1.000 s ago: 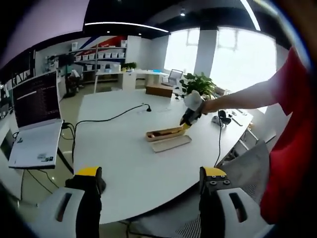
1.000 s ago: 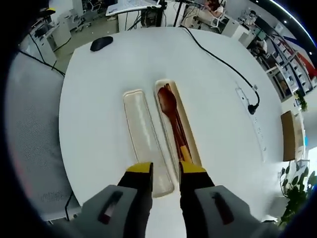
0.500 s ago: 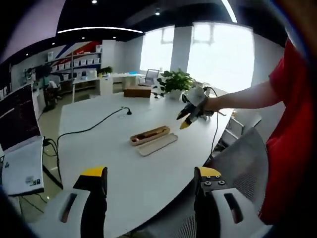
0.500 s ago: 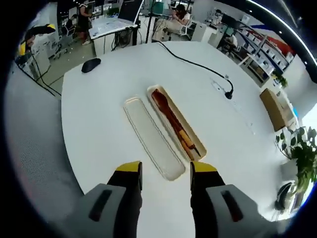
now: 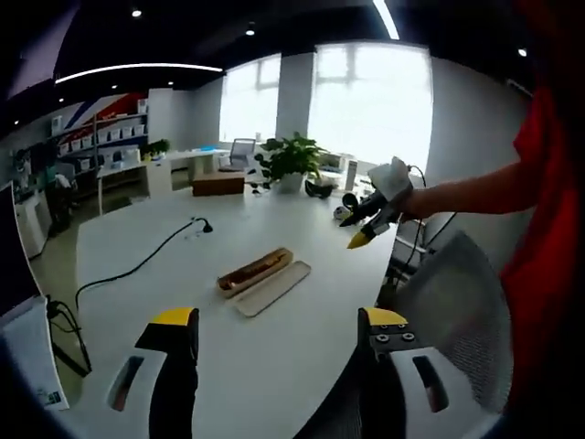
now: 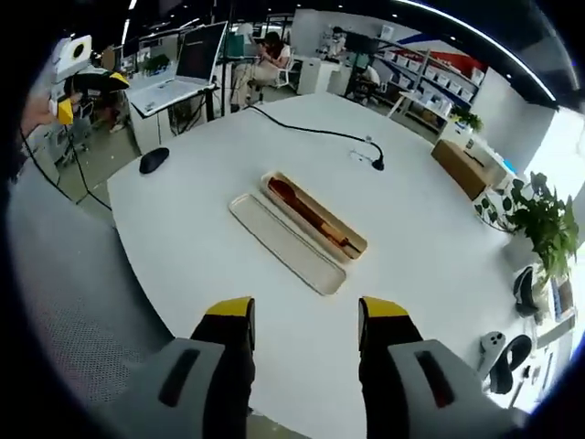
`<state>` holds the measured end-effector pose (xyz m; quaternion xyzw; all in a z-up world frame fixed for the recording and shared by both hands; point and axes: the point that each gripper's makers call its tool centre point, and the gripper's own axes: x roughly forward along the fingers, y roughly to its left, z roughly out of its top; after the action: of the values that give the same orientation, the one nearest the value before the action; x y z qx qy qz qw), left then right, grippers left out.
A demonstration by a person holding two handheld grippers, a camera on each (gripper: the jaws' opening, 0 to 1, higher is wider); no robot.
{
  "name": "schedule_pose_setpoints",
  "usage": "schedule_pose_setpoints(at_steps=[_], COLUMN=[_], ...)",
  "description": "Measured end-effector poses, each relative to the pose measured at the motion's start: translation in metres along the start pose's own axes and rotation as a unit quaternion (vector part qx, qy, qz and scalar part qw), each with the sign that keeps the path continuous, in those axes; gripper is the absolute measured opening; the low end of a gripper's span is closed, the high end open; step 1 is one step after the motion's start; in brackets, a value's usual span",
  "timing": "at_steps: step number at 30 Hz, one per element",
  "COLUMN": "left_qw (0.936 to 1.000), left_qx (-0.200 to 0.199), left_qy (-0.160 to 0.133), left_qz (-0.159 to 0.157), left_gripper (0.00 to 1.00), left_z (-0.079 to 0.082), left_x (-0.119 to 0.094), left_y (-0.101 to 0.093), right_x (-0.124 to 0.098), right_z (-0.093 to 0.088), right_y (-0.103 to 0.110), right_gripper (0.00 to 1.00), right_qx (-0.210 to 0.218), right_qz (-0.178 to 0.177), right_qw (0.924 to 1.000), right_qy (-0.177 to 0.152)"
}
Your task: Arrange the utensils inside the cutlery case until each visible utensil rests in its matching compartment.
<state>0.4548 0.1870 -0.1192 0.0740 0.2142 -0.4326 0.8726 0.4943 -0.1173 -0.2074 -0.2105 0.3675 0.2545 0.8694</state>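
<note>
Cutlery case (image 6: 315, 218) sits open mid-worktop (image 6: 430, 238), lid (image 6: 285, 242) lying just beside it and parallel. Wooden utensils (image 6: 306, 210) lie lengthwise inside the case; looks like a spoon bowl at the far end, the rest too small to tell apart.

Handling, as a judgement: wooden pieces are light, stiff and not fragile, but thin and a bit slick, so pinch mid-handle across the narrow side. The case is shallow and light and may slide if nudged; brace it by a long wall.

Left hand-held gripper (image 5: 274, 331): jaws spread wide, empty, held low at the worktop edge, well back from the case (image 5: 256, 272). Right hand-held gripper (image 6: 304, 315): jaws apart, empty, raised off the worktop and angled down toward the case. Seen from the left gripper view, the right hand-held gripper (image 5: 361, 230) hangs in the air on an outstretched arm (image 5: 466, 194), well apart from the case.
</note>
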Motion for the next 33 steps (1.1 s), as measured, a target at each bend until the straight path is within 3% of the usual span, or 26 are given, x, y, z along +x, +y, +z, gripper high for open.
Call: schedule_pose_setpoints(at_steps=[2, 4, 5, 7, 11, 13, 15, 17, 20, 22, 26, 29, 31, 32, 33], left_qw=[1.0000, 0.9999, 0.9998, 0.9998, 0.9992, 0.9993, 0.9992, 0.9990, 0.9989, 0.9983, 0.9985, 0.9974, 0.9941, 0.9922, 0.9926], left_qx=[-0.001, 0.005, 0.009, 0.004, 0.012, 0.014, -0.018, -0.025, -0.043, -0.056, -0.051, -0.067, -0.098, -0.117, -0.118], left_qy=[0.000, -0.003, -0.006, -0.004, -0.020, -0.011, 0.004, -0.011, 0.002, 0.006, 0.006, 0.025, 0.044, 0.043, 0.029], left_qz=[-0.009, -0.012, -0.014, -0.019, -0.033, -0.034, -0.034, -0.035, -0.017, -0.014, -0.016, 0.007, 0.011, 0.008, 0.007], left_gripper=[0.72, 0.67, 0.65, 0.66, 0.64, 0.63, 0.66, 0.69, 0.74, 0.80, 0.79, 0.80, 0.80, 0.80, 0.80], left_z=[0.000, 0.002, 0.003, 0.005, 0.013, 0.010, 0.003, 0.004, -0.007, -0.013, -0.018, -0.022, -0.020, -0.015, -0.006], left_x=[0.007, 0.011, 0.015, 0.021, 0.030, 0.036, 0.040, 0.043, 0.047, 0.051, 0.059, 0.065, 0.064, 0.064, 0.065], left_y=[0.001, 0.002, 0.003, 0.002, -0.006, -0.009, -0.013, -0.016, -0.011, -0.008, -0.002, 0.008, 0.003, -0.002, -0.007], right_x=[-0.011, -0.023, -0.030, -0.043, -0.058, -0.062, -0.066, -0.069, -0.076, -0.075, -0.064, -0.041, -0.026, -0.019, -0.006], right_z=[-0.002, -0.005, -0.013, -0.019, -0.018, -0.018, -0.020, -0.019, -0.018, -0.020, -0.029, -0.025, -0.027, -0.028, -0.024], right_y=[0.004, 0.002, 0.001, 0.002, -0.003, -0.007, -0.002, 0.000, -0.004, 0.000, -0.001, -0.004, -0.010, -0.013, -0.017], right_gripper=[0.45, 0.41, 0.39, 0.40, 0.42, 0.41, 0.41, 0.41, 0.34, 0.32, 0.45, 0.48, 0.49, 0.50, 0.49], right_qx=[-0.002, -0.048, -0.059, -0.046, 0.017, 0.027, 0.038, 0.036, 0.067, 0.089, 0.024, -0.018, -0.004, 0.002, 0.030], right_qz=[-0.003, -0.016, -0.021, -0.029, -0.050, -0.069, -0.073, -0.083, -0.112, -0.088, -0.064, -0.017, -0.005, 0.002, 0.012], right_qw=[1.0000, 0.9987, 0.9980, 0.9984, 0.9985, 0.9970, 0.9963, 0.9954, 0.9898, 0.9900, 0.9972, 0.9990, 0.9992, 0.9991, 0.9973], right_qy=[-0.001, -0.003, 0.011, 0.017, -0.015, -0.022, -0.022, -0.031, -0.057, -0.066, -0.030, -0.038, -0.040, -0.043, -0.066])
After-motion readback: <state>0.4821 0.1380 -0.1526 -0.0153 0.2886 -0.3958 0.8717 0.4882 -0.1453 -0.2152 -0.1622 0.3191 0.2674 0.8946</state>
